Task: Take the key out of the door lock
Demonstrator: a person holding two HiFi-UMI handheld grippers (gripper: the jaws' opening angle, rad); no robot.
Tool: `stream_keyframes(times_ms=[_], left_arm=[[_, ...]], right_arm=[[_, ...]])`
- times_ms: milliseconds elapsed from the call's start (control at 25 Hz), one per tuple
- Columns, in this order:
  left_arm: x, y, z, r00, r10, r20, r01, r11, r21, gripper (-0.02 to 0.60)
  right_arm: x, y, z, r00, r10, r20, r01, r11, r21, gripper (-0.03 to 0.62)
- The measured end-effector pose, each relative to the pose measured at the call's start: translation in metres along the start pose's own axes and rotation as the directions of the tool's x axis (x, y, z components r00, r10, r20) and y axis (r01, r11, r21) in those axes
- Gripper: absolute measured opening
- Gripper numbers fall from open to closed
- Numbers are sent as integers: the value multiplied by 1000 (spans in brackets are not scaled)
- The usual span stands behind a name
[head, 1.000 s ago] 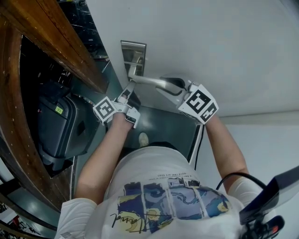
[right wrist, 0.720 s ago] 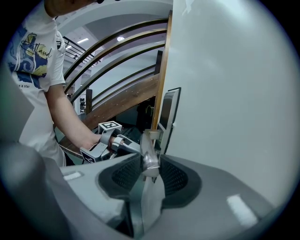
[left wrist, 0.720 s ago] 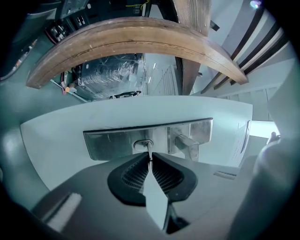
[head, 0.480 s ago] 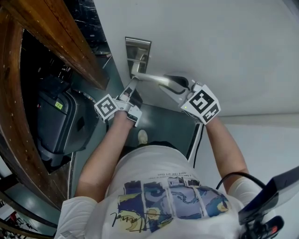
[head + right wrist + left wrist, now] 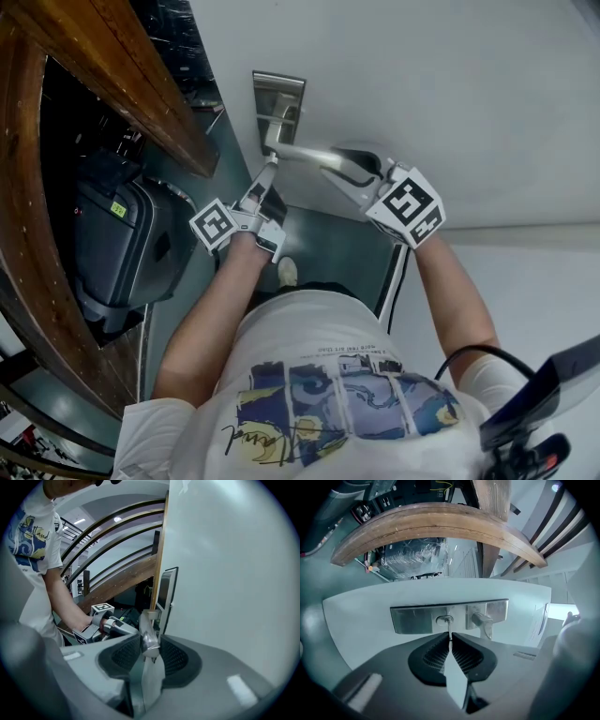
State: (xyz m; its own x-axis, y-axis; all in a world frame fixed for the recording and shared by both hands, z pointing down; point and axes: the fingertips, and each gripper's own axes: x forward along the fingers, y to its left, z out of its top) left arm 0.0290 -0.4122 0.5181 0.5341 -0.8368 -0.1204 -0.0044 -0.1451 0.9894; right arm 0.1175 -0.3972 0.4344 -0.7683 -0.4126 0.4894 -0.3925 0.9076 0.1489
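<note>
The left gripper (image 5: 450,641) has just been closing its jaws, and they pinch the key (image 5: 449,627). The key sticks straight out of the lock (image 5: 444,619) dead ahead, its shaft in line with the jaws, so a straight pull back looks right. The right gripper (image 5: 151,654) clamps the handle (image 5: 149,634). No legible writing.

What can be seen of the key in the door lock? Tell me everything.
The key looks like thin, pale metal. Only a short stretch shows, standing straight out of the round keyhole in the brushed-steel lock plate on the white door; it is not yet out. The left hand-held gripper has just been closing its jaws, and its dark ribbed pads pinch the key's outer end, hiding the rest.
</note>
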Motion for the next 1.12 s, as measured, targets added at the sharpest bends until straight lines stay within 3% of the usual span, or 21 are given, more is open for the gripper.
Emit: stream_keyframes(times_ms=[440, 720, 1120], left_arm=[[-39, -7, -6, 999, -13, -45, 15, 999, 39, 20], [-61, -11, 1, 998, 17, -66, -11, 996, 84, 20], [-81, -38, 11, 992, -19, -128, 40, 986, 163, 21]], right_arm=[[7, -3, -8, 1000, -23, -8, 23, 1000, 18, 132], [8, -5, -5, 999, -48, -5, 48, 998, 44, 141], [8, -3, -6, 995, -89, -39, 93, 992, 89, 149]])
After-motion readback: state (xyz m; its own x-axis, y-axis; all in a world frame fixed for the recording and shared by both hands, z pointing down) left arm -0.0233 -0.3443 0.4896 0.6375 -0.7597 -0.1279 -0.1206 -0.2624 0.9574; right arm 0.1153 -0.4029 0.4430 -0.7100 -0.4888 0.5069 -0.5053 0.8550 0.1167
